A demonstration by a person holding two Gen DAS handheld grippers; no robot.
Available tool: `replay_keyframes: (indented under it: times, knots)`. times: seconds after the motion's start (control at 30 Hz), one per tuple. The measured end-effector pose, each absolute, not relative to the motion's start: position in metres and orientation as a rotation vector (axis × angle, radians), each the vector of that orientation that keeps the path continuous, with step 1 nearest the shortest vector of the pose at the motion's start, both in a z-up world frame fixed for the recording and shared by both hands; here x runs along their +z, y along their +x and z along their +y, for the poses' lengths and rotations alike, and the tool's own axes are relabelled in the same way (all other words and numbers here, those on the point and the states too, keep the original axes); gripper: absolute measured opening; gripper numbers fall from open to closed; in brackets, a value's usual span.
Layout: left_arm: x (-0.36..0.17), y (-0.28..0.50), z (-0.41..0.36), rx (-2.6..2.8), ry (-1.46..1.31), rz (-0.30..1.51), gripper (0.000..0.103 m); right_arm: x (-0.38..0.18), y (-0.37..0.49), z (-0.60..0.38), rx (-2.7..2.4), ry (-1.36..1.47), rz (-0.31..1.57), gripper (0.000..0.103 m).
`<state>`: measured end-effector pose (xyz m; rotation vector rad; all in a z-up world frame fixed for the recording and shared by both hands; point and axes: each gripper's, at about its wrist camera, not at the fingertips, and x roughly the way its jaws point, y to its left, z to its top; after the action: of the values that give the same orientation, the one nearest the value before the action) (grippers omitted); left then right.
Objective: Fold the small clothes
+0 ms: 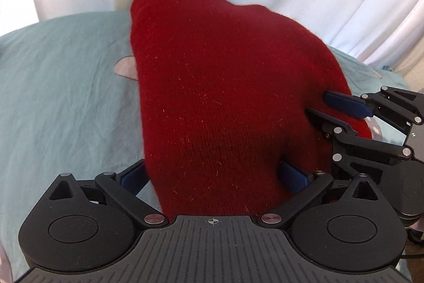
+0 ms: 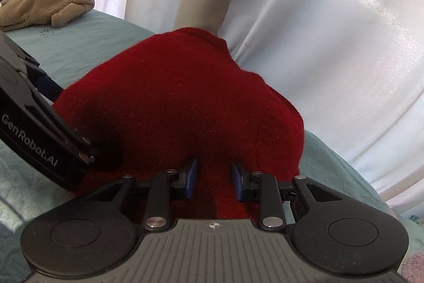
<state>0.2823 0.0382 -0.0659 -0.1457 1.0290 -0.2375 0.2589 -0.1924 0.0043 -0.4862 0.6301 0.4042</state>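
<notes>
A dark red knitted garment (image 1: 225,97) is bunched up above the light blue bedsheet (image 1: 61,97). My left gripper (image 1: 212,177) stands wide open; the red fabric hangs between its blue pads and covers their tips. My right gripper (image 2: 214,177) has its blue pads close together with a fold of the red garment (image 2: 172,102) pinched between them. The right gripper also shows in the left wrist view (image 1: 328,108), gripping the garment's right edge. The left gripper's body shows at the left of the right wrist view (image 2: 39,139).
A beige plush toy (image 2: 50,1) lies on the sheet at the far left. White curtains (image 2: 331,31) hang close behind the bed. A pink printed patch (image 1: 126,68) shows on the sheet beside the garment.
</notes>
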Motion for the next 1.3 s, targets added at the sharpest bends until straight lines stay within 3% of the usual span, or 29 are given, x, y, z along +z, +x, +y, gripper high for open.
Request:
replay_keyframes:
  times: [0.3, 0.57, 0.63, 0.67, 0.7, 0.77, 0.83, 0.93, 1.07, 1.3]
  knots:
    - [-0.035, 0.261, 0.048, -0.22, -0.106, 1.008, 0.103, 0.04, 0.251, -0.21, 0.417, -0.307, 0.653, 0.039]
    - [0.005, 0.258, 0.069, -0.111, -0.108, 0.847, 0.103, 0.056, 0.282, -0.2, 0.293, -0.265, 0.607, 0.044]
    - [0.003, 0.274, 0.078, -0.008, -0.165, 0.802, 0.103, 0.06, 0.298, -0.199, 0.269, -0.159, 0.568, 0.053]
    - [0.0, 0.282, 0.082, 0.041, -0.211, 0.784, 0.103, 0.06, 0.305, -0.199, 0.254, -0.098, 0.53, 0.067]
    - [-0.004, 0.29, 0.086, 0.085, -0.269, 0.769, 0.103, 0.059, 0.312, -0.199, 0.23, -0.054, 0.483, 0.075]
    - [-0.013, 0.307, 0.092, 0.14, -0.372, 0.75, 0.103, 0.053, 0.327, -0.196, 0.186, -0.008, 0.44, 0.077]
    - [-0.027, 0.327, 0.093, 0.186, -0.44, 0.742, 0.103, 0.046, 0.341, -0.19, 0.145, 0.016, 0.394, 0.087]
    - [-0.043, 0.347, 0.086, 0.229, -0.422, 0.729, 0.103, 0.029, 0.357, -0.189, 0.121, 0.034, 0.364, 0.092]
    - [-0.065, 0.363, 0.079, 0.233, -0.459, 0.774, 0.103, 0.001, 0.365, -0.195, 0.033, -0.034, 0.366, 0.094]
    - [-0.074, 0.366, 0.047, 0.267, -0.303, 0.685, 0.103, -0.022, 0.379, -0.228, -0.041, 0.058, 0.402, 0.094]
